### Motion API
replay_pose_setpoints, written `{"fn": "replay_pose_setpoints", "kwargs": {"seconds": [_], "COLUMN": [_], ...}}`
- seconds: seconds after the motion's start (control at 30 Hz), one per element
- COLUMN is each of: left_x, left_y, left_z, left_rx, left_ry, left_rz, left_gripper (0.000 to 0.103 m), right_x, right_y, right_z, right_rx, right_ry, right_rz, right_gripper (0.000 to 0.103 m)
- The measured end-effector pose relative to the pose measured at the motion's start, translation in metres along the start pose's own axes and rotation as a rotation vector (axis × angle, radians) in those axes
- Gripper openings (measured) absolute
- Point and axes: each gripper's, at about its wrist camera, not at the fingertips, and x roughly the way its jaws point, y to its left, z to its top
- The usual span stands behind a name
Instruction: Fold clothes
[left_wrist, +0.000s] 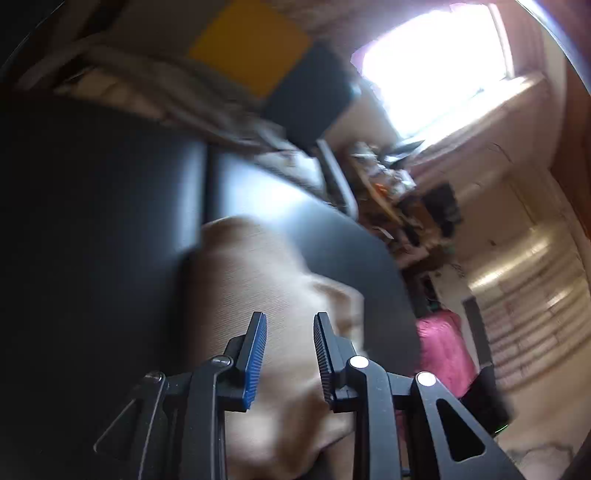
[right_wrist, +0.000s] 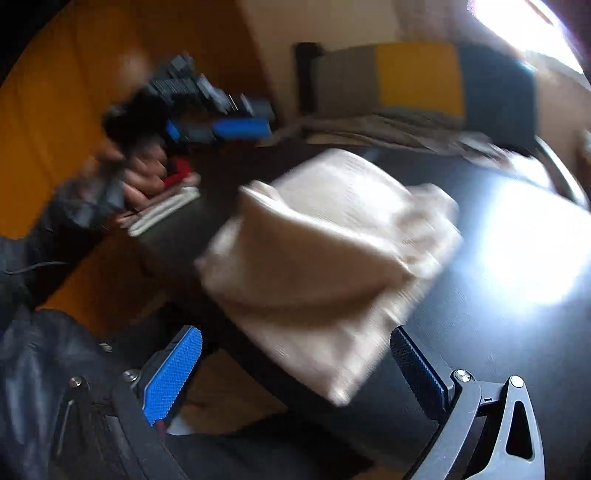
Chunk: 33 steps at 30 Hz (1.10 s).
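A folded beige garment (right_wrist: 325, 254) lies on the dark desk (right_wrist: 517, 332), near its edge. The right gripper (right_wrist: 295, 369) hangs above it, jaws wide apart and holding nothing. The left gripper (left_wrist: 290, 354) shows its jaws a little apart, nothing between them, with the beige cloth below. Behind the desk stands a yellow cushion (right_wrist: 417, 74).

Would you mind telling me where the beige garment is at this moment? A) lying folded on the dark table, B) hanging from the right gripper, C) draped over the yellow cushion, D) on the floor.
A: the beige garment lies as a folded bundle on the dark table, ahead of the open right gripper, whose pads grip nothing.
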Motion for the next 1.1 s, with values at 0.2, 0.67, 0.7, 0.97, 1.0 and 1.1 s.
{"fn": "replay_pose_setpoints", "kwargs": {"seconds": [0.2, 0.67, 0.7, 0.97, 1.0, 1.1], "left_x": [0.020, 0.017, 0.020, 0.045, 0.048, 0.053], "left_y": [0.010, -0.025, -0.031, -0.048, -0.048, -0.046], "left_z": [-0.050, -0.077, -0.077, -0.098, -0.103, -0.114], "left_rx": [0.090, 0.349, 0.373, 0.463, 0.473, 0.491], "left_ry": [0.073, 0.003, -0.002, 0.052, 0.064, 0.084], "left_rz": [0.042, 0.010, -0.002, 0.035, 0.046, 0.046], "left_gripper": [0.025, 0.025, 0.025, 0.025, 0.025, 0.025], "right_x": [0.063, 0.029, 0.021, -0.001, 0.002, 0.015], "right_y": [0.001, -0.015, -0.020, -0.031, -0.037, -0.063], "right_z": [0.079, -0.052, -0.062, -0.039, -0.032, -0.019], "right_rx": [-0.049, 0.372, 0.424, 0.544, 0.555, 0.614], "right_ry": [0.153, 0.273, 0.235, -0.132, -0.149, -0.186], "right_rz": [0.149, 0.138, 0.120, 0.108, 0.087, 0.044], "right_gripper": [0.103, 0.103, 0.103, 0.103, 0.103, 0.100]}}
